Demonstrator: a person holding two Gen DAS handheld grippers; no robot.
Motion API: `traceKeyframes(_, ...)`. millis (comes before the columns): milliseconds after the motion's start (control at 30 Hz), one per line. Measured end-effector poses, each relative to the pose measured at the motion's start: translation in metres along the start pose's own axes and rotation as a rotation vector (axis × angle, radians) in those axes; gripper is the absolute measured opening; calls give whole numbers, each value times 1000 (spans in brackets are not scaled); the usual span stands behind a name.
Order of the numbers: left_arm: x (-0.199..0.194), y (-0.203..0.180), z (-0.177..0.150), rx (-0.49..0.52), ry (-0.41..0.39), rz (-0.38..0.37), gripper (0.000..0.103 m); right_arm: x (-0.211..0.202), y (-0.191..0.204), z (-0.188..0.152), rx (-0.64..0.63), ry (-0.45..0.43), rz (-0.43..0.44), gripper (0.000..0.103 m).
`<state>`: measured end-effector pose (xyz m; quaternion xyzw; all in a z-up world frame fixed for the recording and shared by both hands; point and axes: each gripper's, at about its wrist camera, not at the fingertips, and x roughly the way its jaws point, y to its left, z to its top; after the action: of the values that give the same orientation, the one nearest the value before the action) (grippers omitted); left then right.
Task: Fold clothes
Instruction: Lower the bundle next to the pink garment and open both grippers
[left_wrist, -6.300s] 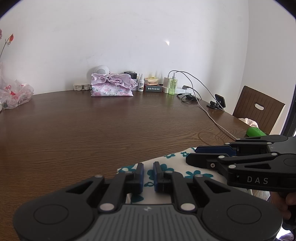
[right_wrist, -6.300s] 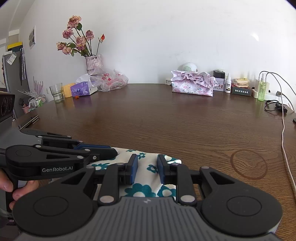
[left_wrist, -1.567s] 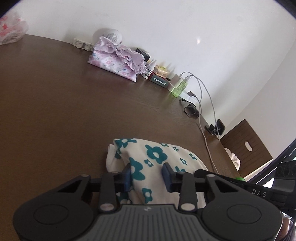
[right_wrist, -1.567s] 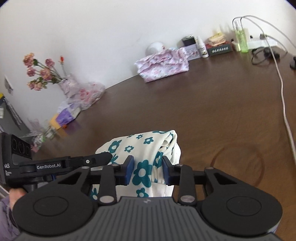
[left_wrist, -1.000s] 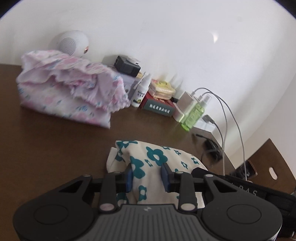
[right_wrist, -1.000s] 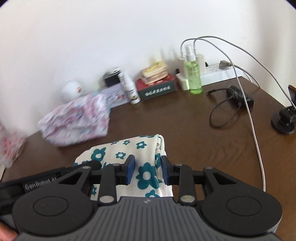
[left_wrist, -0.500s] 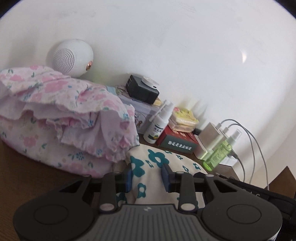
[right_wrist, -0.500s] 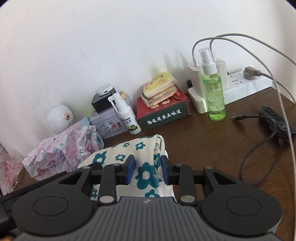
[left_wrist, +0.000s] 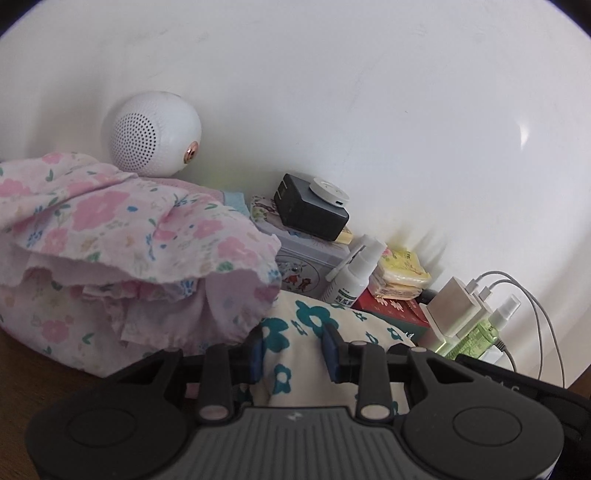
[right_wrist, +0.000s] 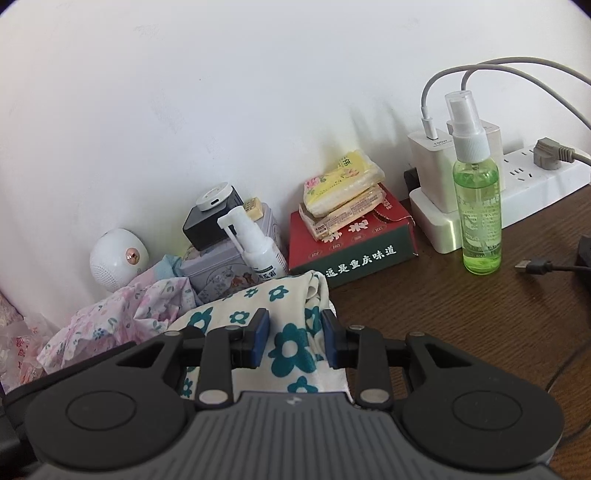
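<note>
A folded cream garment with teal flowers (left_wrist: 295, 343) sits between the blue pads of my left gripper (left_wrist: 293, 350), which is shut on it. My right gripper (right_wrist: 295, 339) is shut on the same garment (right_wrist: 291, 347) at its other side. The bundle is at the back of the wooden table, right beside a stack of folded pink floral clothes (left_wrist: 110, 258), which also shows at the left of the right wrist view (right_wrist: 122, 306). Whether the bundle rests on the table is hidden by the grippers.
Close ahead against the white wall stand a white round speaker (left_wrist: 153, 134), a black box on a tin (left_wrist: 310, 212), a white spray bottle (right_wrist: 258, 251), a red-green box with tissue packs (right_wrist: 351, 243), a green spray bottle (right_wrist: 476, 199), and a power strip with chargers and cables (right_wrist: 532, 173).
Both grippers have carried the flowered bundle forward across the table to the back wall, close beside the pink stack. The grip on the bundle is unchanged.
</note>
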<state>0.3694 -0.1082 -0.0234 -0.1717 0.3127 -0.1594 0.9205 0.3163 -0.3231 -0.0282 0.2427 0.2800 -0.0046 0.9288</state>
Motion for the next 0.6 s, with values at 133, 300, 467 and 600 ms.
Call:
traceKeyframes(133,-15,0,-1,37,-5,23,38,-15,-4,1,33,-41,-16,32)
traceKeyframes(300,-79,3,-10,77,-60,-6,51,-44,-4,2,73,-106,-20,49)
traceKeyframes(467,-158,-2,-39,130,-17,-7,53,-126,36,-18,30,-152,-20,56)
traceKeyframes(600,-227,0,-75,168,-10,77,69,-187,64,-56,-17,-131,-32,70)
